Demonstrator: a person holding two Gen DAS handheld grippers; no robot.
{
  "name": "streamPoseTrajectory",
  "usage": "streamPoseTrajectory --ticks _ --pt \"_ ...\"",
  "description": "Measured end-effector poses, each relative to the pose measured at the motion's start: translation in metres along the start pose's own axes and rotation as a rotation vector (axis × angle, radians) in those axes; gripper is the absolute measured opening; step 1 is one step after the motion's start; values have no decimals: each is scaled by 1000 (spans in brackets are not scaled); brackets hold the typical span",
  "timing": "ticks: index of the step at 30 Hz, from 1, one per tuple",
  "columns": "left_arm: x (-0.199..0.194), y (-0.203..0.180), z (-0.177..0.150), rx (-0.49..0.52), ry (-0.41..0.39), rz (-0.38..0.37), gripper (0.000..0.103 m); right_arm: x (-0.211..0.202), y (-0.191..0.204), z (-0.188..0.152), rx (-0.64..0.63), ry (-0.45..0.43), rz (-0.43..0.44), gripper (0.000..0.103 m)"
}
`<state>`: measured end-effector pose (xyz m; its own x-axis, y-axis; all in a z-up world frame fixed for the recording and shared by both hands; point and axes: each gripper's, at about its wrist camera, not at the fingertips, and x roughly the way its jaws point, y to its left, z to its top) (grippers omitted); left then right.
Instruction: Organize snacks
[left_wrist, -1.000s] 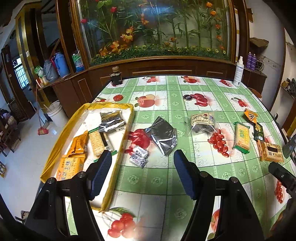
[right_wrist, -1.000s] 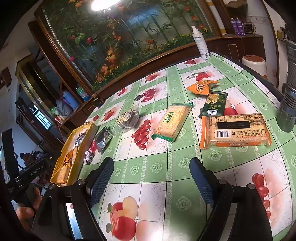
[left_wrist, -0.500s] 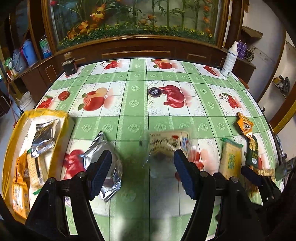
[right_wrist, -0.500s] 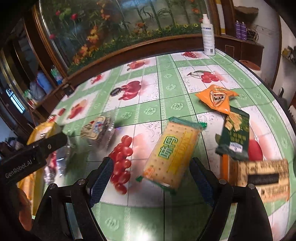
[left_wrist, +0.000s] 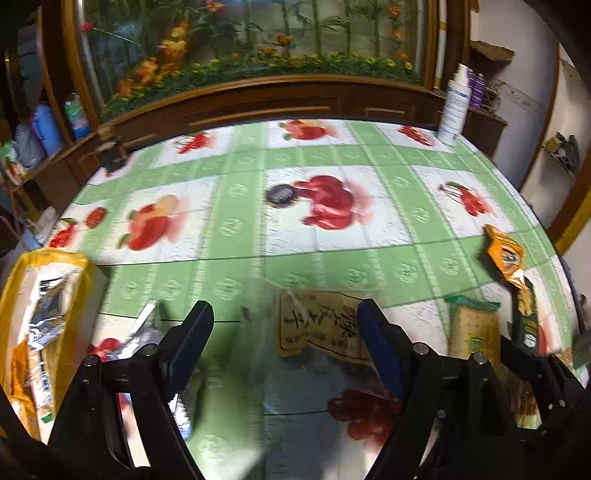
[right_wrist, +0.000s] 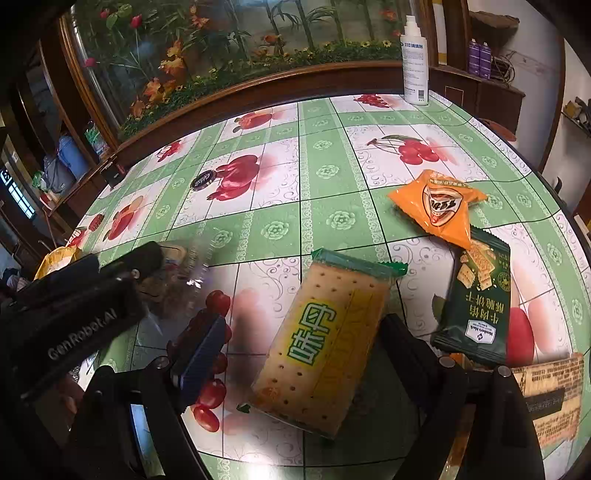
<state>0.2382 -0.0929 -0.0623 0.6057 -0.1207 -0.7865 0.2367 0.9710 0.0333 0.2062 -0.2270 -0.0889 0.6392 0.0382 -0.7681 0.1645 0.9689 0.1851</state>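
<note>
Left hand-held gripper (left_wrist: 284, 328) jaws opening; right hand-held gripper (right_wrist: 303, 343) wide apart.

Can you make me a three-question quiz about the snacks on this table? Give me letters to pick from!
1. Where is the orange chip bag?
A. touching the dark green packet
B. inside the yellow tray
C. beside the spray bottle

2. What colour are the characters on the cracker pack?
A. red
B. green
C. blue

3. What is the right gripper doing?
A. squeezing the pack
B. open around the pack
C. holding the bottle

Answers: 1 A, its corner overlaps the green packet. 2 B, green print. 3 B, fingers stand apart, either side.
</note>
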Motion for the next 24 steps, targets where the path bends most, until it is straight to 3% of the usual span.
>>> streamPoseTrajectory --ticks 1,5,8,12,15,17,20,21,22,24 --pt "1 -3 0 20 26 -45 80 1 0 0 -5 3 0 87" --pt "13 -10 -2 79 72 -67 84 1 -4 1 -15 9 2 87" --pt "29 -5 -7 50 144 -119 85 3 -1 0 -64 15 -38 88" --pt "31 -4 -9 57 120 -82 81 6 6 -2 -122 11 -71 88" --pt "31 3 -8 35 119 -77 73 6 6 0 -130 6 -70 79" --pt "31 8 -7 29 119 -77 72 5 5 1 -132 2 -74 65" --pt "29 17 -7 7 122 -100 70 4 4 2 -131 4 -73 65" --pt "27 22 -7 -8 120 -113 60 4 4 3 -128 4 -70 65" --pt "25 26 -7 -20 113 -121 57 4 3 3 -128 2 -71 62" --pt "22 33 -9 -37 106 -136 10 3 1 3 -119 -5 -59 51"
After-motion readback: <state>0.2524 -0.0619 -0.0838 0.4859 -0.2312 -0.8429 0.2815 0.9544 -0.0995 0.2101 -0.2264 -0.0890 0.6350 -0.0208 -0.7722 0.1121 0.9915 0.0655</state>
